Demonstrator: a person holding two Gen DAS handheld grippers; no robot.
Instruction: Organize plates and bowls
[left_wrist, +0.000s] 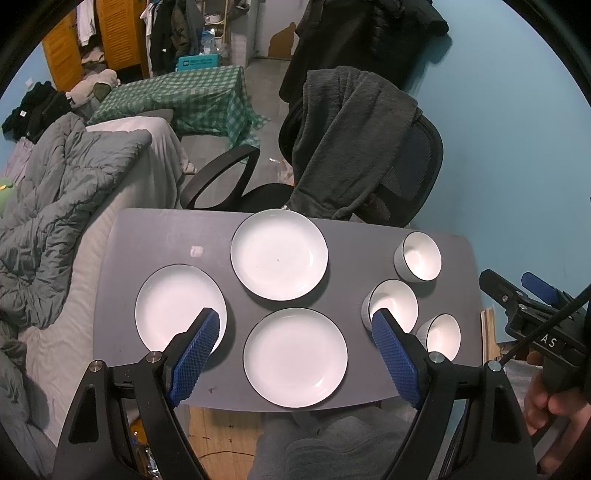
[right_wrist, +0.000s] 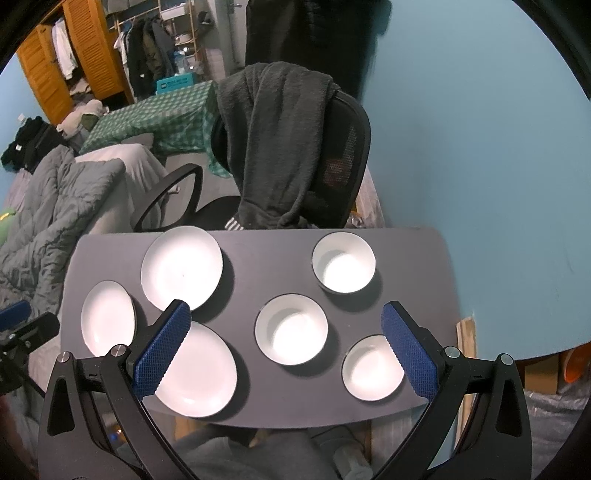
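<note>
Three white plates lie on the grey table (left_wrist: 155, 236): a far plate (left_wrist: 279, 254), a left plate (left_wrist: 173, 306) and a near plate (left_wrist: 295, 357). Three white bowls stand at the right: a far bowl (left_wrist: 418, 256), a middle bowl (left_wrist: 393, 305) and a near bowl (left_wrist: 441, 335). My left gripper (left_wrist: 295, 321) hangs open above the near plate, holding nothing. In the right wrist view the middle bowl (right_wrist: 291, 329) lies below my open, empty right gripper (right_wrist: 286, 314), with the far bowl (right_wrist: 344, 262) and near bowl (right_wrist: 372, 367) around it.
A black office chair (left_wrist: 406, 173) draped with a dark fleece (left_wrist: 343, 140) stands behind the table. A bed with a grey quilt (left_wrist: 55, 192) runs along the left side. A blue wall (right_wrist: 480, 147) borders the right. A person's hand (left_wrist: 546, 406) holds the right gripper's handle.
</note>
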